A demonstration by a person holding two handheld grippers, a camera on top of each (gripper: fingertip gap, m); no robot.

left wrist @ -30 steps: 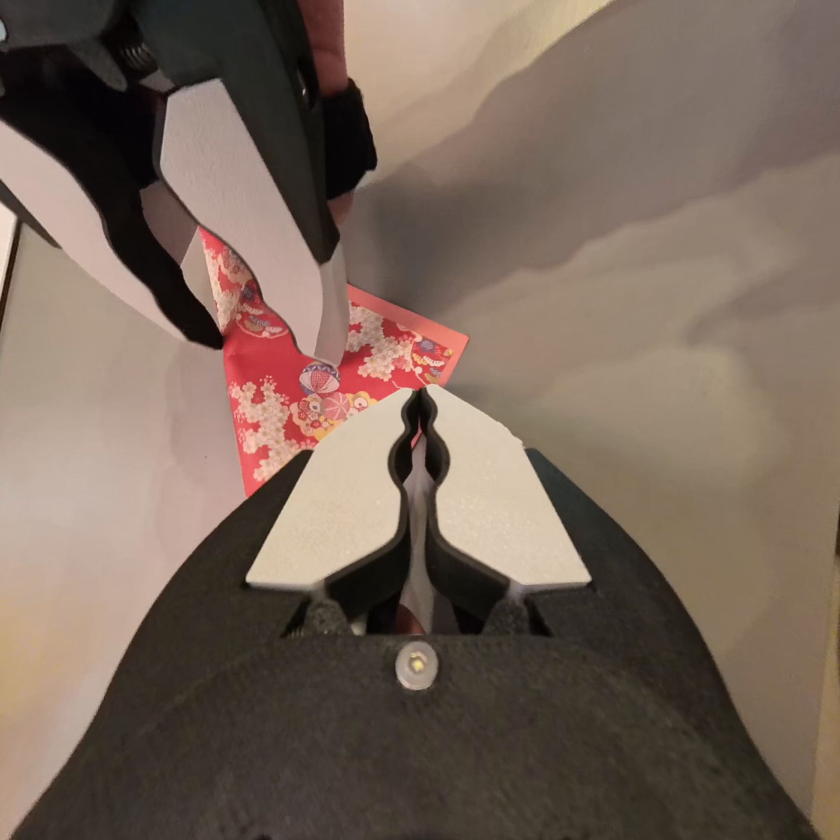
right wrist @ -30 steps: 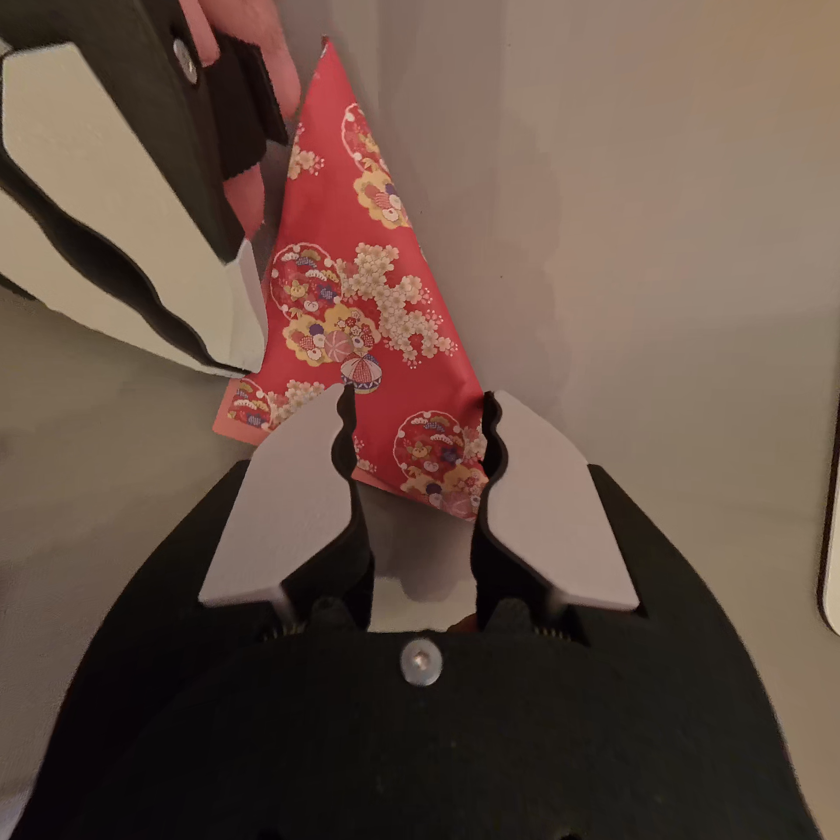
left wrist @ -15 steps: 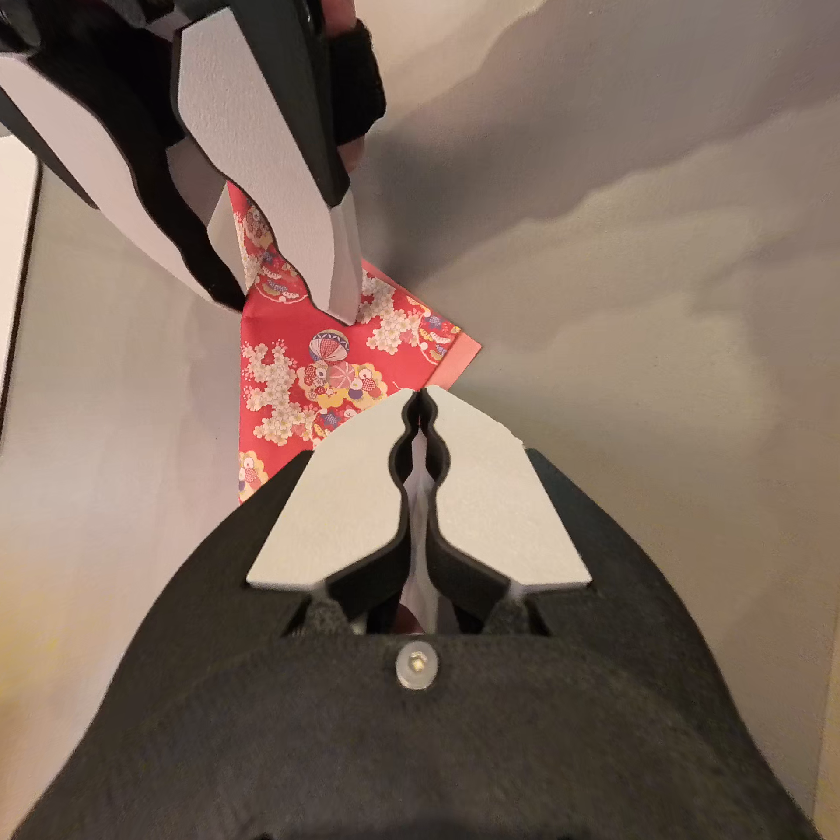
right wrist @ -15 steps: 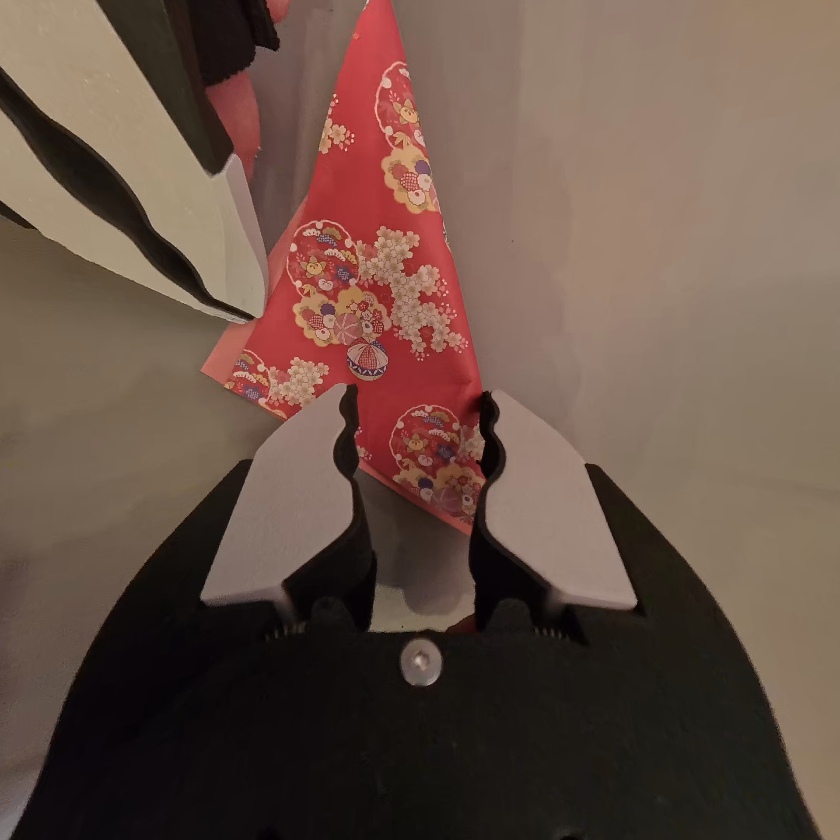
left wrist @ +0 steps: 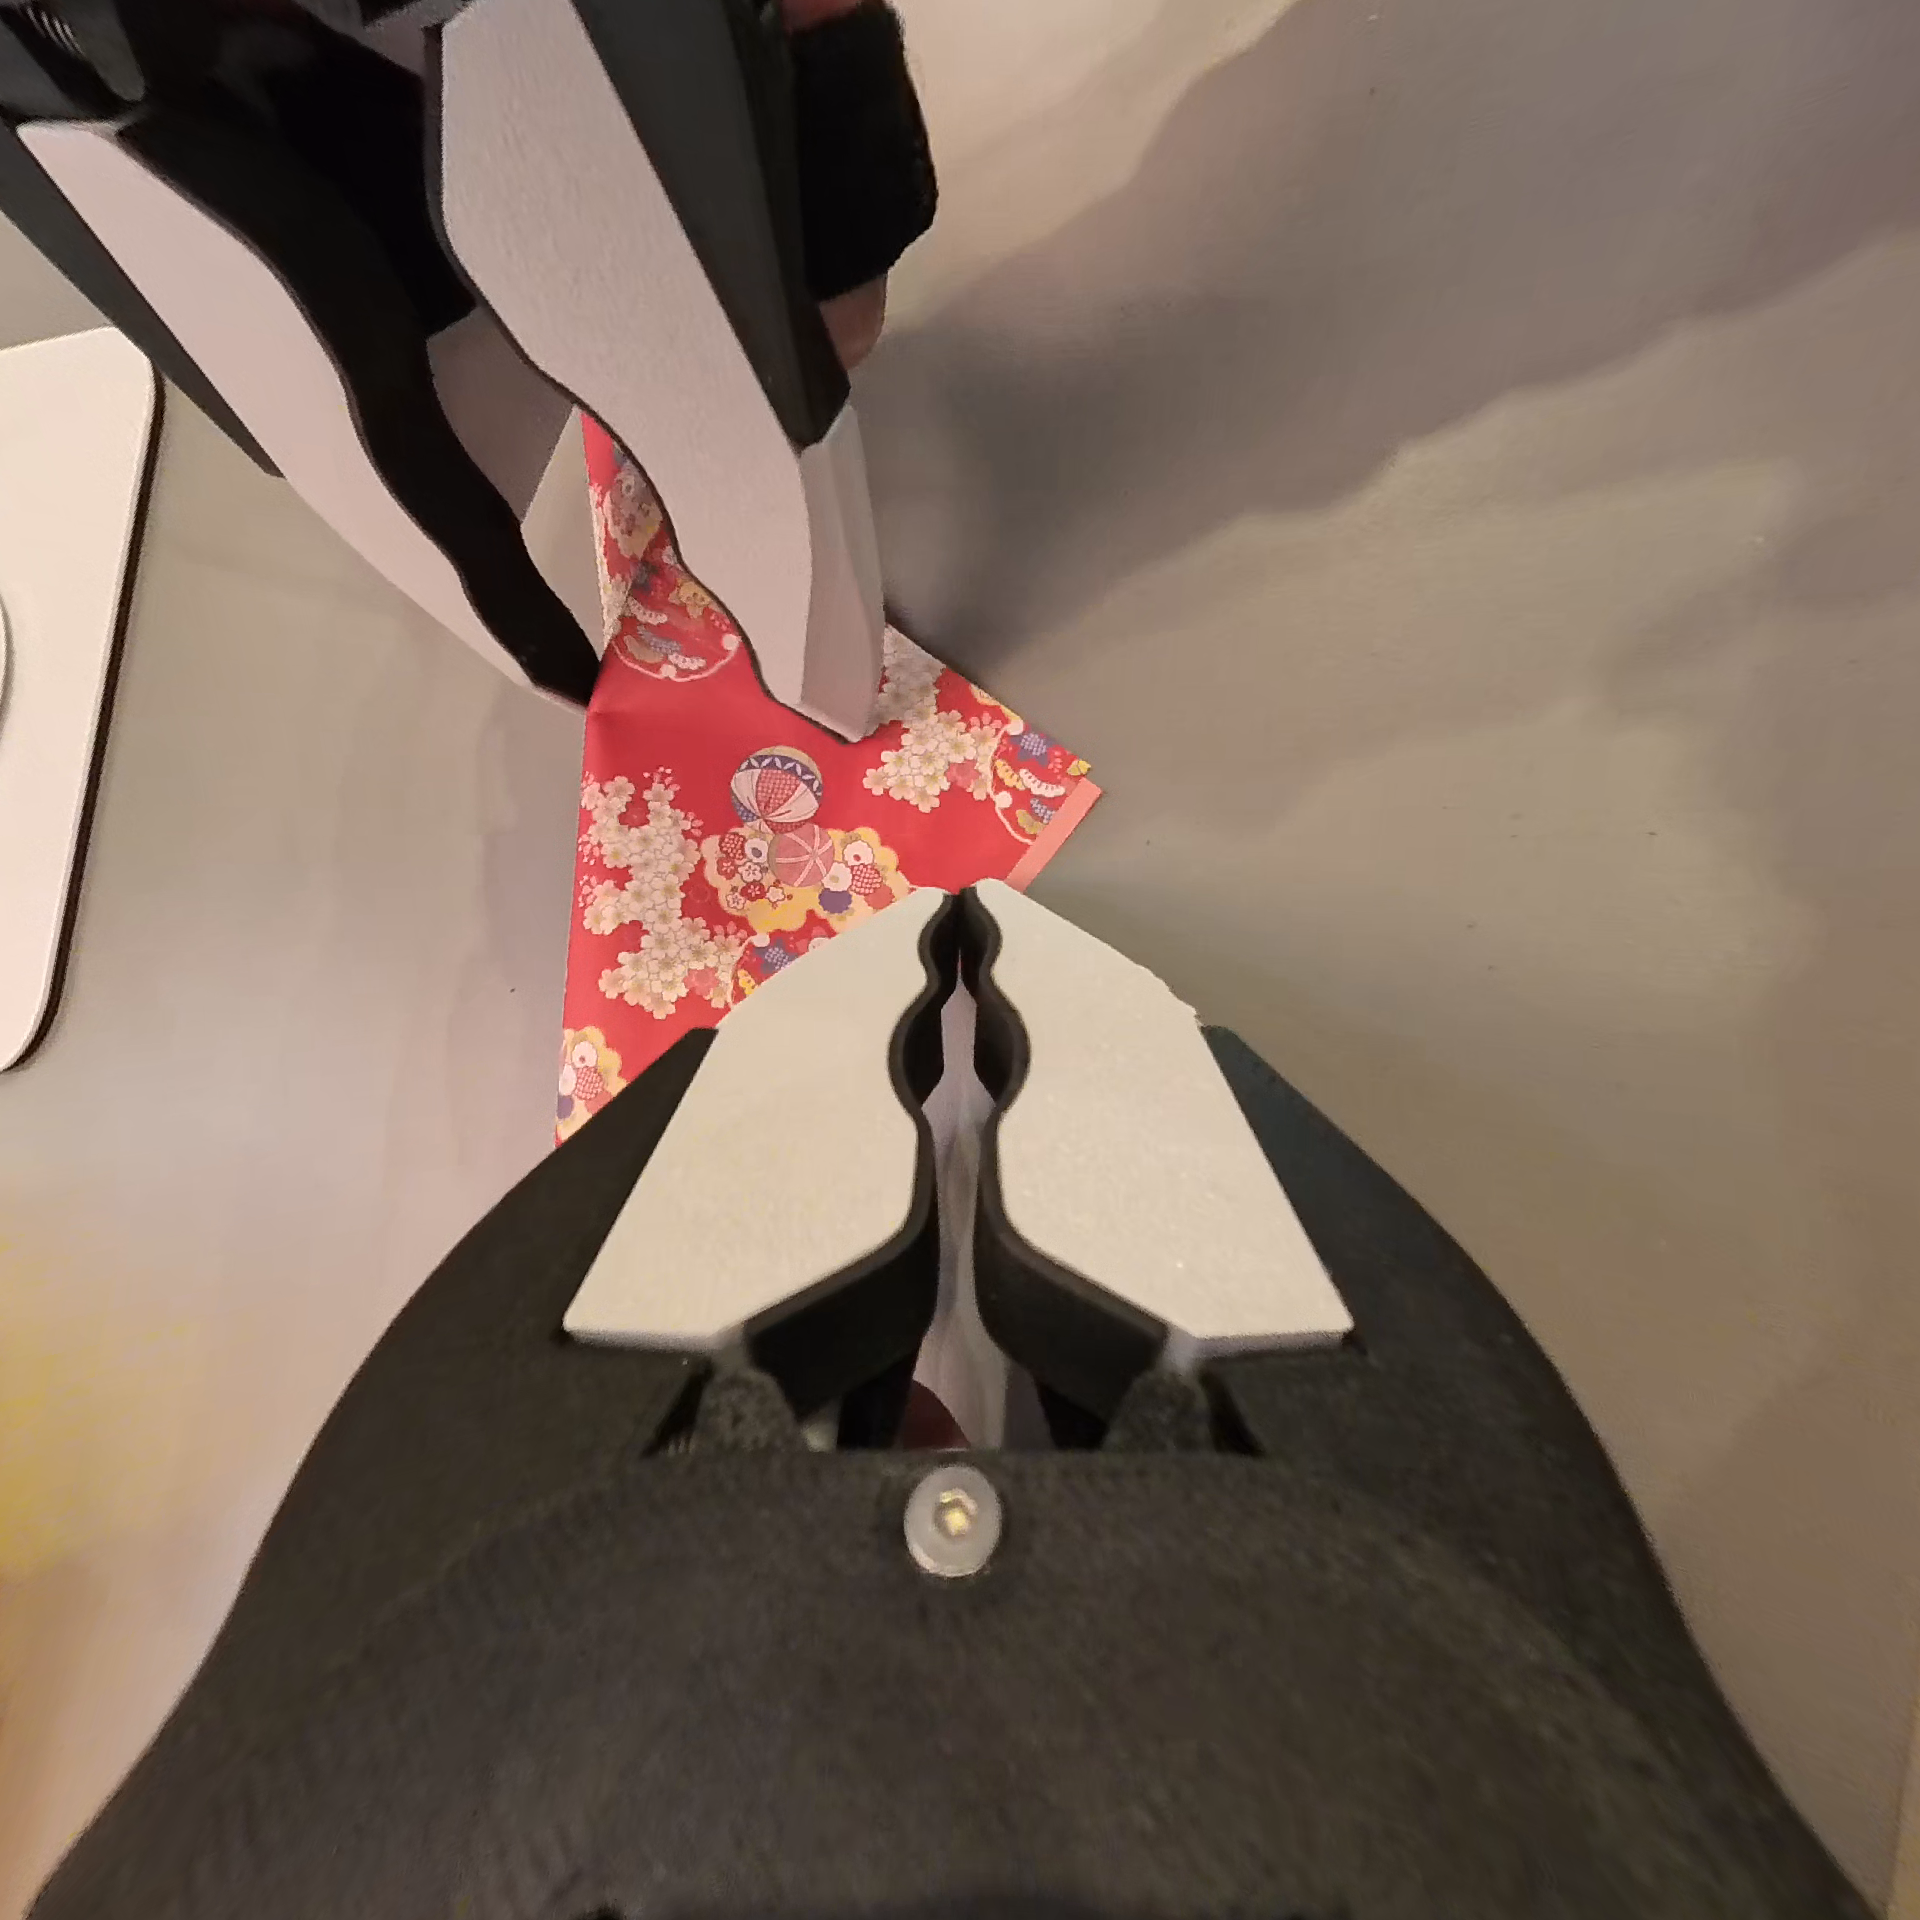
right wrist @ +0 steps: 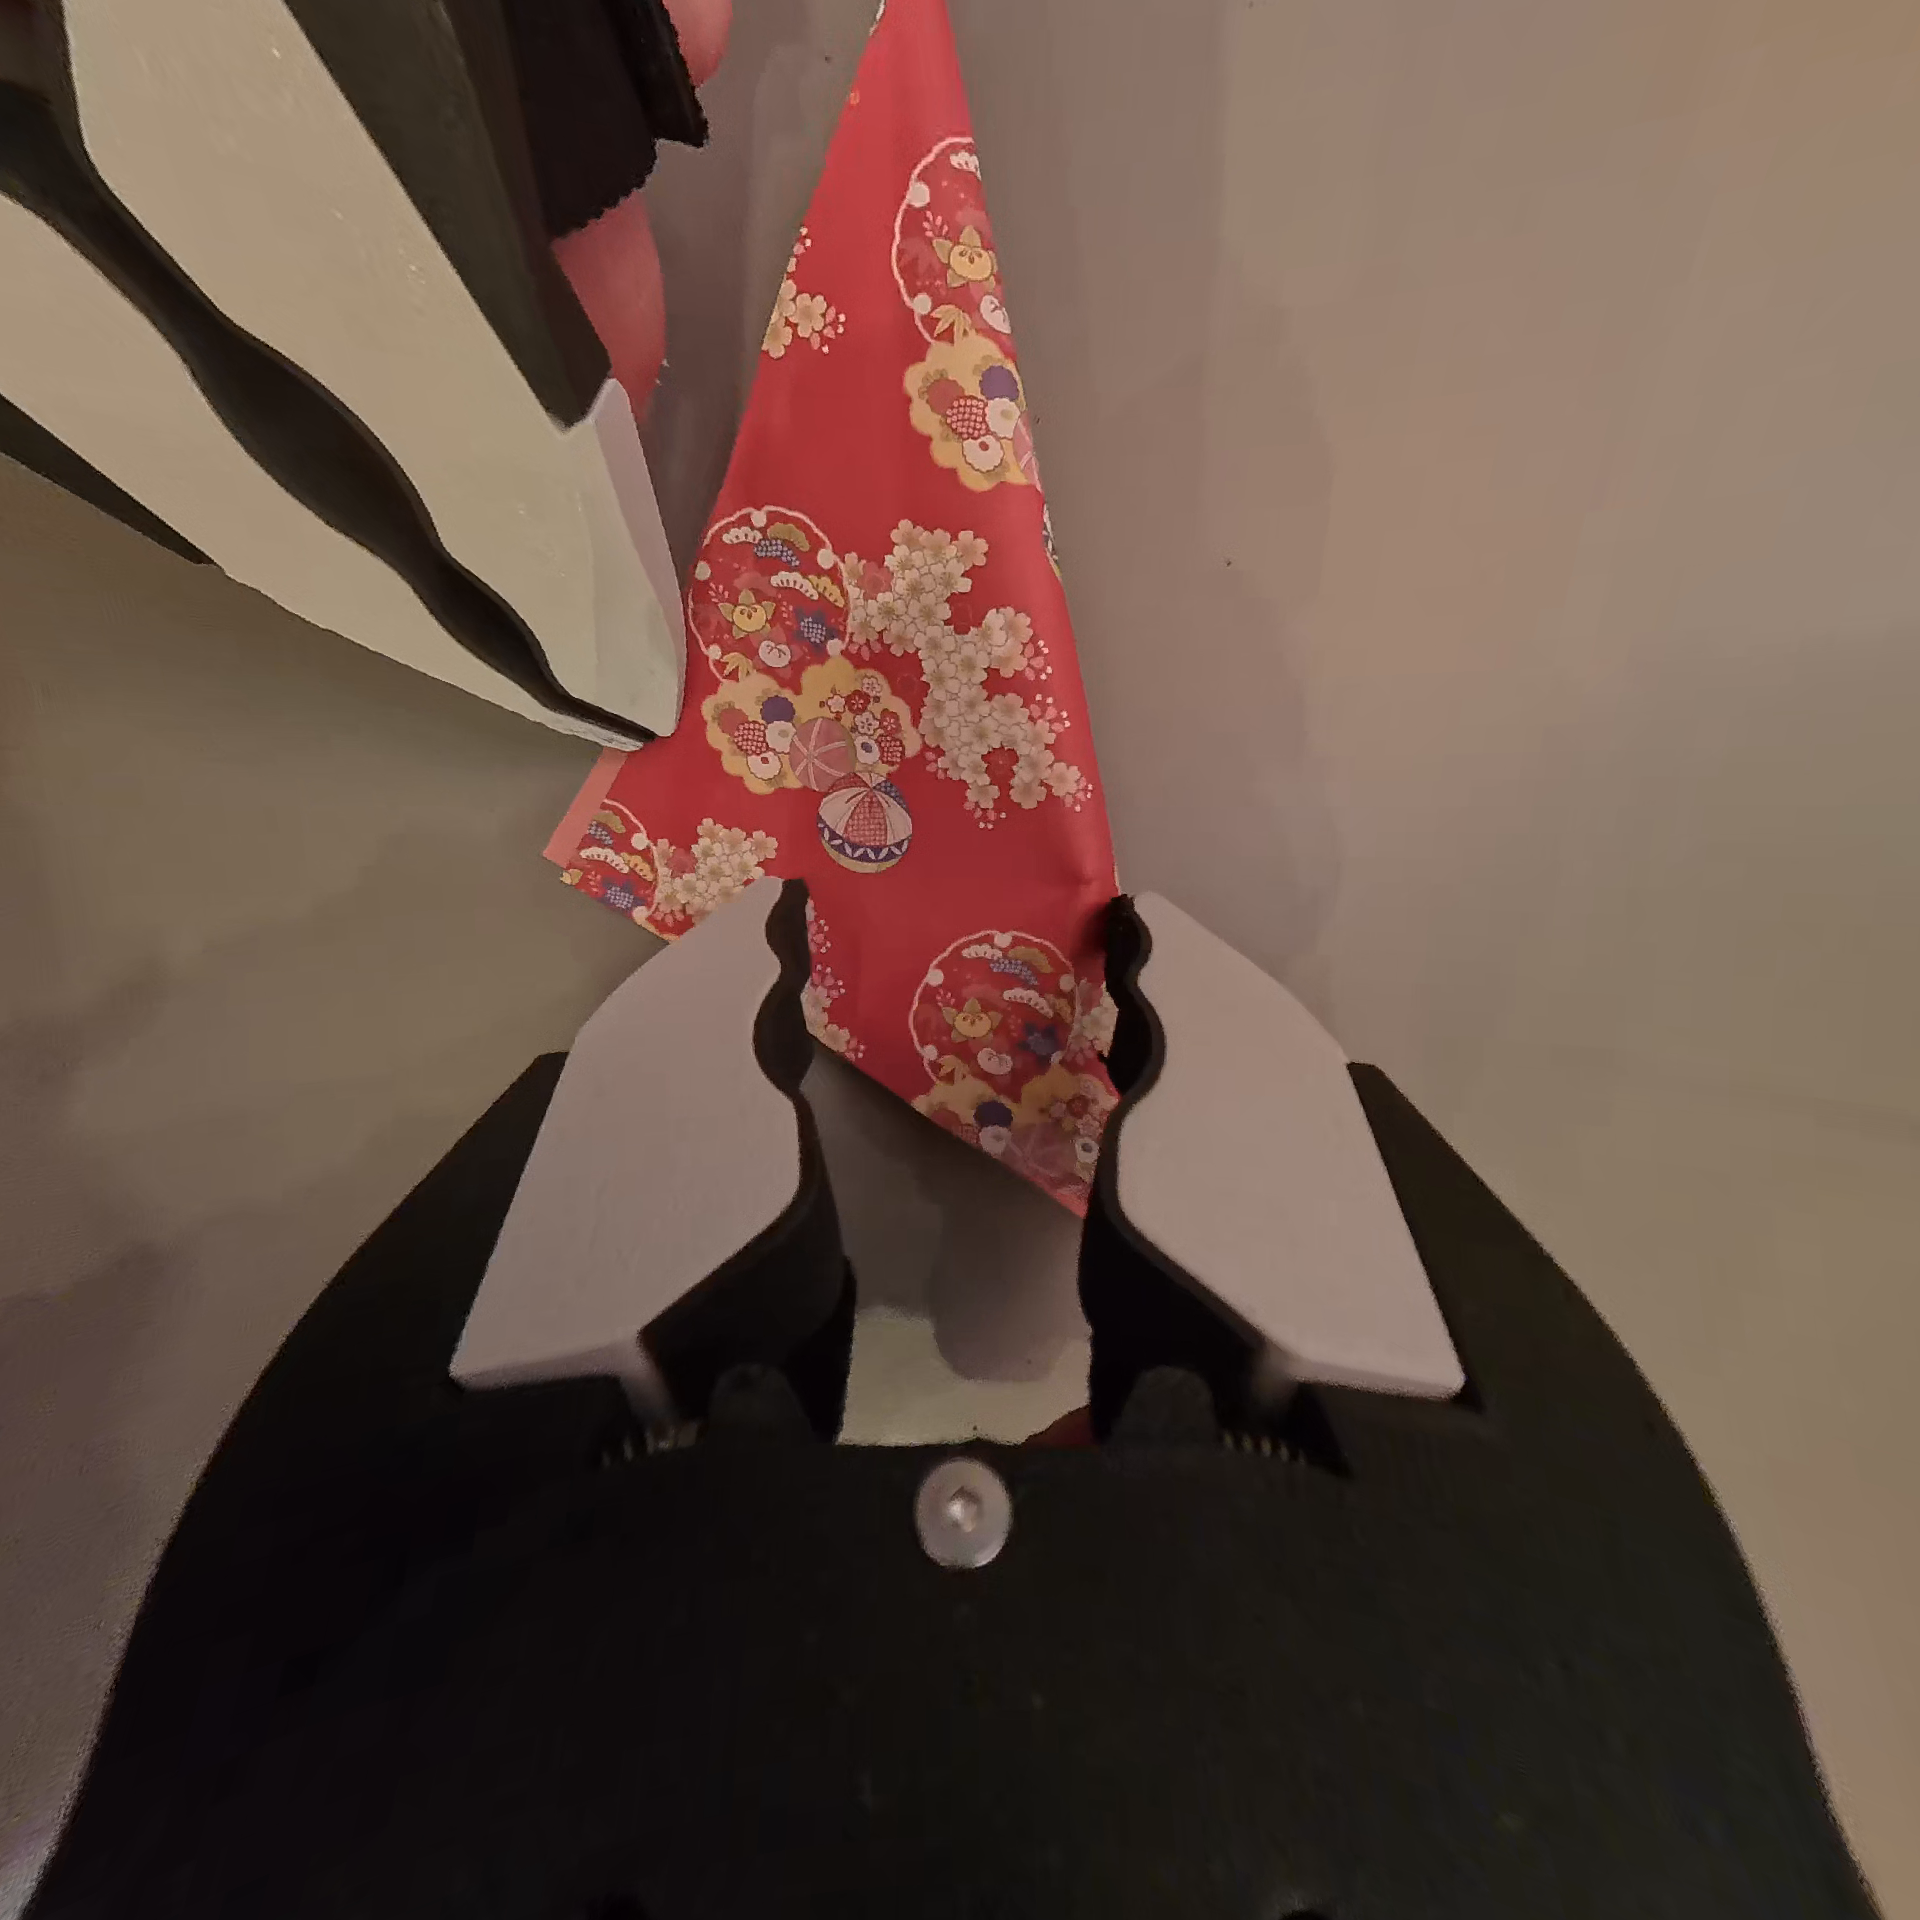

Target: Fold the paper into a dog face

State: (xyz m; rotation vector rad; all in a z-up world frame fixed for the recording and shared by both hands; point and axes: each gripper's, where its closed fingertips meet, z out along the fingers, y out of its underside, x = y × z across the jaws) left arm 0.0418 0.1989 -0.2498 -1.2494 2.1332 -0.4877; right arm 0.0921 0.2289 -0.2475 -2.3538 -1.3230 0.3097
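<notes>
The red floral paper [left wrist: 727,831] is folded into a triangle and lies flat on the grey table; it also shows in the right wrist view [right wrist: 894,644]. My left gripper [left wrist: 958,906] is shut and empty, its tip low over the paper's edge near one corner. In the right wrist view it [right wrist: 623,722] comes in from the upper left beside that corner. My right gripper [right wrist: 956,904] is open and straddles the paper's near corner, its right finger [right wrist: 1226,1101] at the paper's edge. In the left wrist view it [left wrist: 701,691] stands tips-down on the paper.
A white board with rounded corners [left wrist: 62,675] lies on the table at the left edge of the left wrist view. A person's fingers in a dark sleeve [right wrist: 623,281] hold the left gripper. The grey table [left wrist: 1455,935] stretches to the right.
Both grippers have shifted a little closer over the paper, so it looks larger in both views. The jaws are unchanged: left shut, right open. The paper has not moved.
</notes>
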